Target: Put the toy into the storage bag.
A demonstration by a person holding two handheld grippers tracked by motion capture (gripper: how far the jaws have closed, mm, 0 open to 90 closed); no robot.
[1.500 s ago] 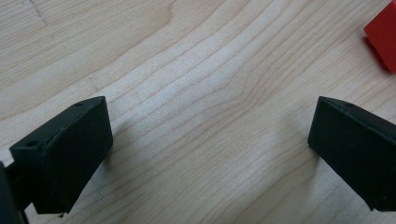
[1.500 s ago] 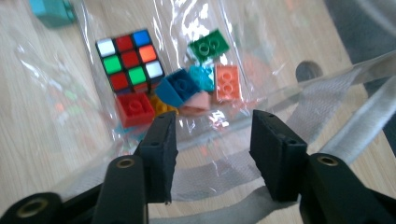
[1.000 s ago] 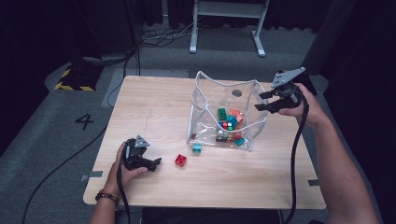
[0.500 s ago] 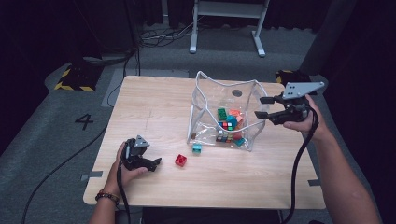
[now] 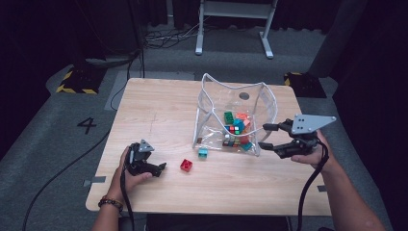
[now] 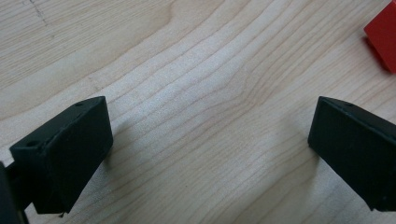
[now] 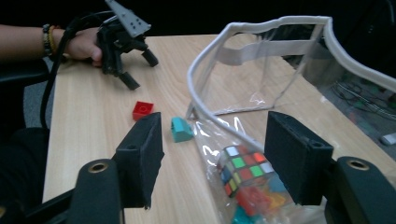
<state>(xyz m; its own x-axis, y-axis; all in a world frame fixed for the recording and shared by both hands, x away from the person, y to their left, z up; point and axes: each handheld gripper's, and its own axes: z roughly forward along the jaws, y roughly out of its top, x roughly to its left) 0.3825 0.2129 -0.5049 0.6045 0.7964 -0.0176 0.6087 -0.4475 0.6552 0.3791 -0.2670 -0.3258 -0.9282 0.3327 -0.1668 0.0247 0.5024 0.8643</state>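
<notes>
A clear plastic bag (image 5: 211, 103) with a white rim stands open on the wooden table (image 5: 159, 106), holding several coloured bricks and a colour cube (image 7: 243, 168). In front of it lie a teal brick (image 5: 203, 153) and a red brick (image 5: 186, 165). My right gripper (image 5: 263, 136) is at the bag's right side, level, jaws open and just widened. In the right gripper view the bag's (image 7: 275, 23) near corner lies between the jaws, with neither pad pressing on it. My left gripper (image 5: 159, 170) rests on the table left of the red brick (image 6: 383, 39), open with bare wood between its jaws.
The table's front edge runs close under both hands. Bare wood stretches left and behind the bag. On the grey floor around the table lie cables, and a white metal stand (image 5: 231, 29) is at the back.
The right gripper has swung from the bag's far right corner toward the person and slightly down, to the bag's near right side, and its jaws stand wider. The left gripper has stayed put.
</notes>
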